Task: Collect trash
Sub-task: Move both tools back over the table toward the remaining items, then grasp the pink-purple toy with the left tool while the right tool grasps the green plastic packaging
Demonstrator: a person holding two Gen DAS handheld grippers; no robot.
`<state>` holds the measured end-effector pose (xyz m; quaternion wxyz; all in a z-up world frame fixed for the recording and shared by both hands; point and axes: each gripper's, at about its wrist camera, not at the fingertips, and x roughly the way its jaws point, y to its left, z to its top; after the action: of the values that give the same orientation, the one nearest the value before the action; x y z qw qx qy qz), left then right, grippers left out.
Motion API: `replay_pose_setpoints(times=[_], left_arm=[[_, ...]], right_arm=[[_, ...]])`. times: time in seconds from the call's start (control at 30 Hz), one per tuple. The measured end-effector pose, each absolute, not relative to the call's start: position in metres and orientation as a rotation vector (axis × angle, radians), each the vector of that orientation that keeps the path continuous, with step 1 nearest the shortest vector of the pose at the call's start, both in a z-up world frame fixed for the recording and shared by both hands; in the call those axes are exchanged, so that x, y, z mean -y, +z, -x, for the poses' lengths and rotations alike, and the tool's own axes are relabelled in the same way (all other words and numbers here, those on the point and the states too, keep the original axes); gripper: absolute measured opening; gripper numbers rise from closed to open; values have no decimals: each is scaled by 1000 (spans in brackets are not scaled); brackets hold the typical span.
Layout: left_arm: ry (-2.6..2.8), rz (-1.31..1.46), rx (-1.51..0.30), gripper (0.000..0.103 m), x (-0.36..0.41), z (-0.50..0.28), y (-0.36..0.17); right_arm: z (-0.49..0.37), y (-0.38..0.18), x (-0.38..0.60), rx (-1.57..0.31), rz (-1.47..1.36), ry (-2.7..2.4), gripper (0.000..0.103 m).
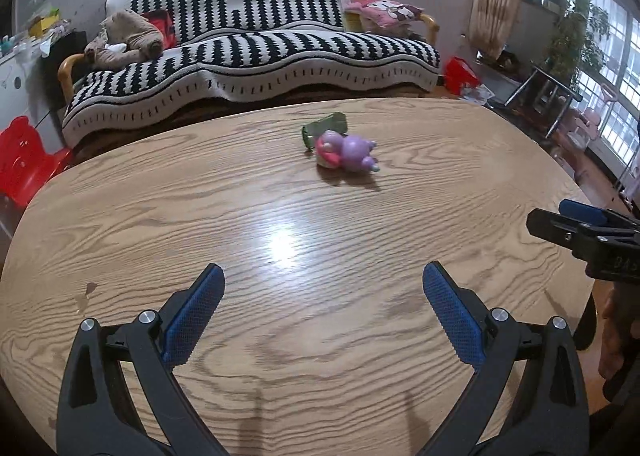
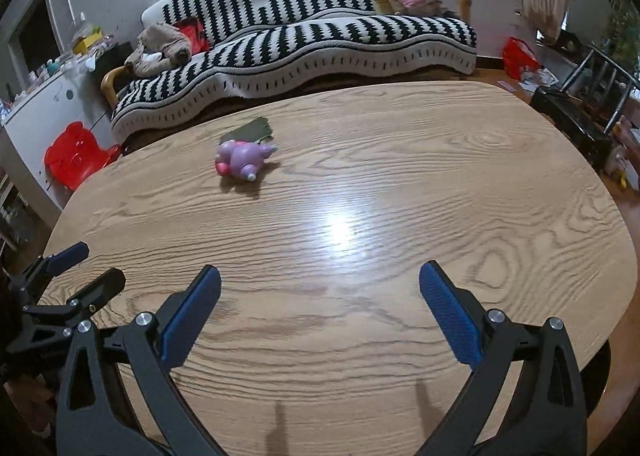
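Far beyond both wide-open, empty jaws — green wrapper (image 1: 323, 127) touching purple toy (image 1: 347, 151).

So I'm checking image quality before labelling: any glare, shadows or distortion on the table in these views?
Left wrist view: a bright glare patch on the table at centre; the toy casts a short shadow toward the camera; fisheye bows the table's edge. Right wrist view: similar glare ahead of the open jaws, toy slightly soft, sofa curved.
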<state>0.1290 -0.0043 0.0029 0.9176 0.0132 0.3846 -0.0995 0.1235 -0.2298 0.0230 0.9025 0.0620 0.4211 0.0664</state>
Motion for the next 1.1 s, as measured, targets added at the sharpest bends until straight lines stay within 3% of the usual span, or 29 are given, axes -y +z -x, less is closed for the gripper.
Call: replay_pose_setpoints(times=[0.33, 0.6, 1.1], left_arm=[[-181, -11, -812, 96, 9, -142, -7], [-165, -55, -800, 96, 52, -198, -10], [-120, 7, -925, 96, 79, -304, -61]], right_arm=[[-130, 18, 225, -876, -121, 142, 96], [-130, 11, 250, -898, -142, 111, 96], [-136, -1, 275, -950, -87, 138, 96]])
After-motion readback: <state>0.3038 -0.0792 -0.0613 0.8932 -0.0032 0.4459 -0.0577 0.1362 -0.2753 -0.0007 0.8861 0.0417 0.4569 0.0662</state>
